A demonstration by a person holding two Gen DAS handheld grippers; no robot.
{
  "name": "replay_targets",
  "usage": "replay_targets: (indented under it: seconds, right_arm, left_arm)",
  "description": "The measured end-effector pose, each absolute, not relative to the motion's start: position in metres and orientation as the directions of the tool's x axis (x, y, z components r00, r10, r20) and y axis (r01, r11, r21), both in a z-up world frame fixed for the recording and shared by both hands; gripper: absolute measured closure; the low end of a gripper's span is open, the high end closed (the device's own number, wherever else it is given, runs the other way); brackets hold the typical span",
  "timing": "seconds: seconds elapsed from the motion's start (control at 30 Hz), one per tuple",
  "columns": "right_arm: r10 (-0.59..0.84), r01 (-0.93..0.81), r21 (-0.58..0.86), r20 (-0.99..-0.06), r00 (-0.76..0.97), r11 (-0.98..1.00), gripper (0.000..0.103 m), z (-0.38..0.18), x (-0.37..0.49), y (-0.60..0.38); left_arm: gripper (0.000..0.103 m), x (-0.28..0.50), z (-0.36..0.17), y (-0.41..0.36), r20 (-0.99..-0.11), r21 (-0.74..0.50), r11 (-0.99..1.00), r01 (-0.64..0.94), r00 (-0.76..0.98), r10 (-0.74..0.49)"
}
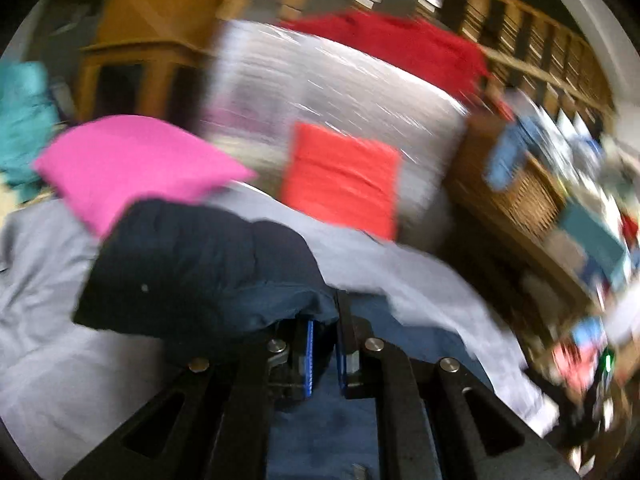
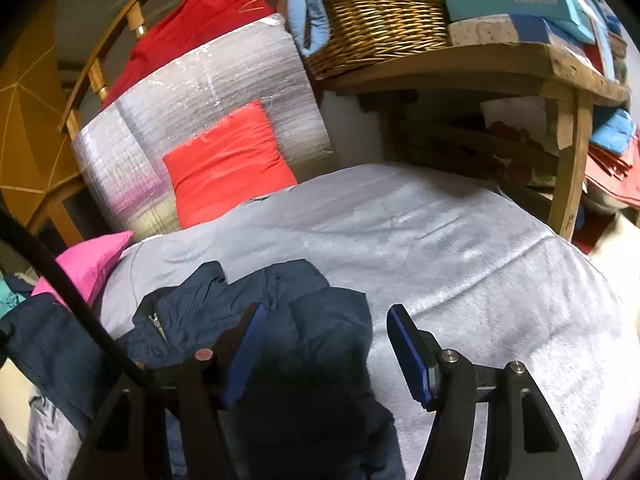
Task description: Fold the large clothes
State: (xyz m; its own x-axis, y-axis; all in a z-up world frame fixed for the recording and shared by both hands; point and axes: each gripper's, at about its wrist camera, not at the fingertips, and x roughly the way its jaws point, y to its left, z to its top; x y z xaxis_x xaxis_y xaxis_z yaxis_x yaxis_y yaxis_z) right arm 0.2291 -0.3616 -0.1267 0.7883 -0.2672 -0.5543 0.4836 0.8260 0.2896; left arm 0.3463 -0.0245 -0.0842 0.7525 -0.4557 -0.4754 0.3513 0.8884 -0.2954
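Observation:
A navy blue jacket (image 2: 304,344) lies crumpled on a grey bed cover (image 2: 460,248). My left gripper (image 1: 324,356) is shut on a fold of the navy jacket (image 1: 192,268), which drapes over its fingers; this view is motion-blurred. My right gripper (image 2: 324,352) is open, its blue pads apart, hovering just over the jacket's right part with nothing between the pads.
A pink pillow (image 2: 96,264) and an orange-red pillow (image 2: 228,164) sit at the bed's far side against a silver wrapped bundle (image 2: 208,92). A wooden table (image 2: 480,68) with a wicker basket (image 2: 380,24) and boxes stands at right. A black cable (image 2: 80,304) crosses left.

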Motion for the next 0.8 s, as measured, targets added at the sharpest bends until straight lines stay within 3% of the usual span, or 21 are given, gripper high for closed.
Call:
replay_targets:
  seconds: [0.1,0.17,0.23,0.33,0.37,0.43,0.57,0.67,0.8]
  right_arm:
    - [-0.273,0.504,0.307,-0.564,0.780,0.808,0.036,-0.129,0.227,-0.371]
    - [-0.269,0.516,0.316,-0.579,0.770,0.796,0.036,-0.133,0.228,-0.378]
    - [-0.254,0.523,0.333,-0.597,0.761,0.785,0.036,-0.137,0.229,-0.383]
    - [-0.215,0.506,0.357,-0.609,0.763,0.785,0.036,-0.140,0.233,-0.384]
    - [-0.197,0.491,0.361,-0.611,0.767,0.793,0.036,-0.139,0.234,-0.381]
    - [-0.170,0.457,0.360,-0.604,0.779,0.813,0.036,-0.136,0.235,-0.372]
    - [-0.056,0.326,0.362,-0.590,0.805,0.873,0.031,-0.133,0.244,-0.340]
    - [0.041,0.183,0.312,-0.594,0.804,0.932,0.023,-0.131,0.257,-0.296]
    - [0.125,-0.004,0.194,-0.615,0.779,0.981,0.018,-0.134,0.273,-0.229]
  left_arm:
    - [0.092,0.345,-0.116,-0.077,-0.559,-0.249,0.870,0.426,0.670,-0.488]
    - [0.070,0.355,-0.148,-0.101,-0.660,-0.276,0.836,0.475,0.539,-0.524]
    - [0.068,0.356,-0.175,-0.107,-0.754,-0.338,0.826,0.452,0.395,-0.525]
    - [0.066,0.355,-0.195,-0.081,-0.762,-0.491,0.798,0.348,0.272,-0.588]
    - [0.053,0.352,-0.194,-0.068,-0.759,-0.519,0.795,0.313,0.259,-0.598]
    - [0.036,0.345,-0.182,-0.039,-0.746,-0.549,0.793,0.266,0.273,-0.608]
    - [0.028,0.332,-0.152,0.028,-0.660,-0.561,0.800,0.213,0.469,-0.587]
    - [0.028,0.334,-0.161,0.073,-0.700,-0.488,0.872,0.042,0.578,-0.419]
    - [0.028,0.355,-0.187,0.097,-0.773,-0.408,0.907,-0.105,0.569,-0.282]
